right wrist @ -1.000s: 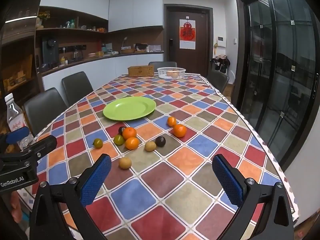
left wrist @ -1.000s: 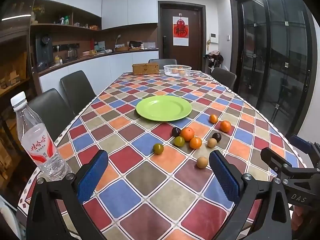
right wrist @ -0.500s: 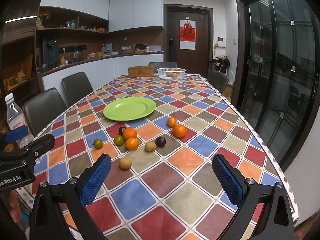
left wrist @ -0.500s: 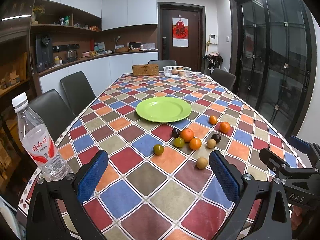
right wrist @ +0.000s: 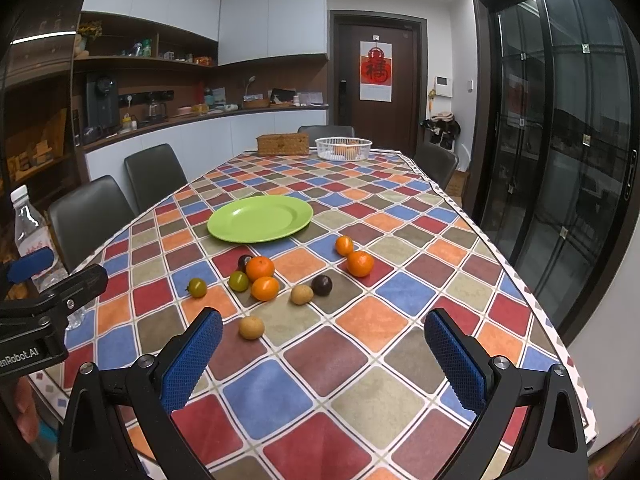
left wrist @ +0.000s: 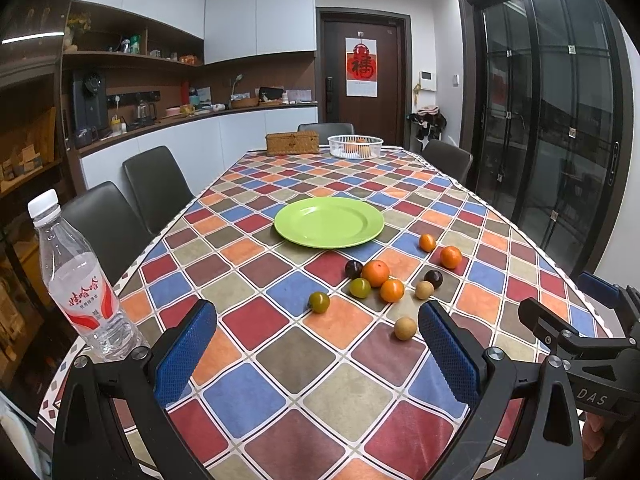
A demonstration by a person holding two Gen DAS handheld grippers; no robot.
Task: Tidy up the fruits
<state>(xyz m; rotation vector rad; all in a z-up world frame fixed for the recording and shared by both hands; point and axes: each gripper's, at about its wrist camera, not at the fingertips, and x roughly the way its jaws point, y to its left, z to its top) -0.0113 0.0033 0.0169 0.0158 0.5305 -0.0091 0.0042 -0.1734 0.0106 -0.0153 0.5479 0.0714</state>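
Left claw [left wrist: 318,350] and right claw [right wrist: 323,354] spread wide, empty, above the checkered counter's [right wrist: 320,392] near edge; clear plastic water bottle [left wrist: 76,280] at left edge.

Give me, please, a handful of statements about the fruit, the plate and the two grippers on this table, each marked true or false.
1. The green plate holds no fruit. True.
2. The right gripper is shut on an orange. False: its jaws stand wide open, holding nothing.
3. The water bottle stands upright near the table's edge. True.
4. Both tan fruits sit on the plate. False: the nearer tan fruit lies on the tablecloth.
5. The left gripper is open. True.
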